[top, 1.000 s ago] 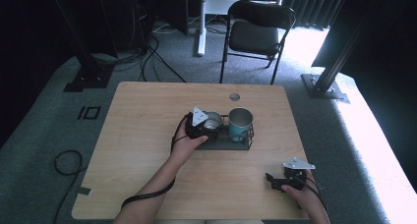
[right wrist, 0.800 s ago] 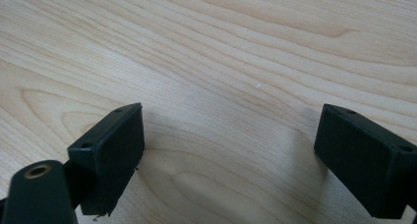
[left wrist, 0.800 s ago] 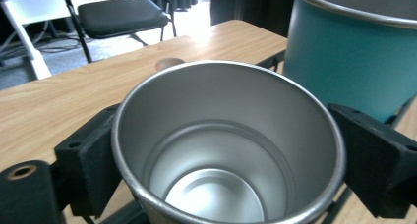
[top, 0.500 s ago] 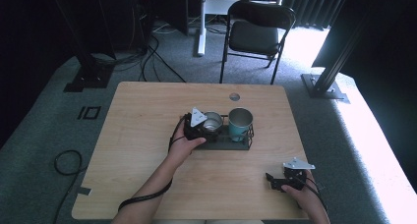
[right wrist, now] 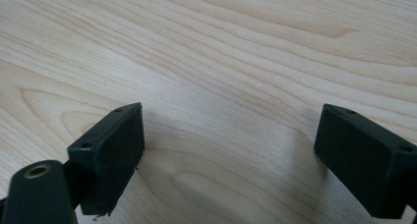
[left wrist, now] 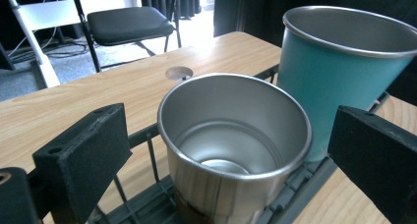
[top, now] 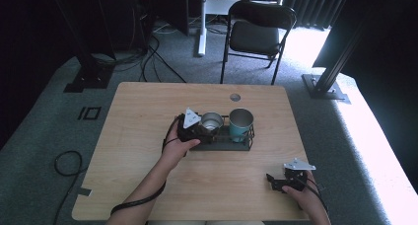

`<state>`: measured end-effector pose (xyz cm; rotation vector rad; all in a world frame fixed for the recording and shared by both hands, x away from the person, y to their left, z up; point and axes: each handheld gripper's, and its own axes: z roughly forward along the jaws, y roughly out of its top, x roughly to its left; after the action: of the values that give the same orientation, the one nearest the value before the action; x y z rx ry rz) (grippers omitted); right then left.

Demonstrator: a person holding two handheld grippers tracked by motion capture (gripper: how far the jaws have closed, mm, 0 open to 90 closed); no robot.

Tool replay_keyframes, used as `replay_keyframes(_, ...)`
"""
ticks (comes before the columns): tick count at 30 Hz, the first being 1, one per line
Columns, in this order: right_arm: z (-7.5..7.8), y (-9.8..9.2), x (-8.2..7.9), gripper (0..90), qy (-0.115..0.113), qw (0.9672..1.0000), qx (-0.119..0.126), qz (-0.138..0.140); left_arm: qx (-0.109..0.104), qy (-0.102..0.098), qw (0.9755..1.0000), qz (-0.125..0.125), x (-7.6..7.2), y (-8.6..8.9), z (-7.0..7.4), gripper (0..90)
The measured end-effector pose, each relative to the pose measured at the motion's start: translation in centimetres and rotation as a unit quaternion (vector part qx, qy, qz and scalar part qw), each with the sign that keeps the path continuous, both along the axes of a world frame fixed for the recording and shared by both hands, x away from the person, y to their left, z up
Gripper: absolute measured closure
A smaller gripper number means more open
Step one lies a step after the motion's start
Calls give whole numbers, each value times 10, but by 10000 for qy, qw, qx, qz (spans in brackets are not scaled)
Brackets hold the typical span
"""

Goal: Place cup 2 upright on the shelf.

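In the high view, the black wire rack sits near the middle of the table, and it serves as the landmark here. A bare steel cup stands in the rack's left end and a teal cup in its right end, each upright. The left tongs are at the rack's left end, right against the steel cup. The right tongs rest low on the table well to the right of and nearer the person than the rack, away from both cups.

In the left gripper view, the left tongs stand wide, one pad on each side of the steel cup with a gap on both sides, so nothing is gripped yet. The teal cup stands just beside the steel one, behind the right-hand pad. The step in hand looks like taking hold of the steel cup. To do it well, the tongs should centre on the cup, close on its wall below the rim, and keep the far pad from nudging the teal cup; any lift should go straight up to clear the rack's wire.

In the right gripper view, the right tongs are spread wide over bare wood, holding nothing.
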<state>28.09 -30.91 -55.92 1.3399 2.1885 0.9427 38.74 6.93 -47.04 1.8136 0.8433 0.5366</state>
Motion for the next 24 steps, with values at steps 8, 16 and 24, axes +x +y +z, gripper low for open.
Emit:
replay_keyframes(8,0,0,0,112,-1,10000,-1,0,-21,-16,10000,57,-5,17,5,28)
replay_keyframes(16,0,0,0,112,-3,10000,-4,2,-41,0,9995,301,-6,36,6,29)
replay_keyframes(24,0,0,0,112,0,10000,-2,0,49,14,9990,439,-6,52,6,29)
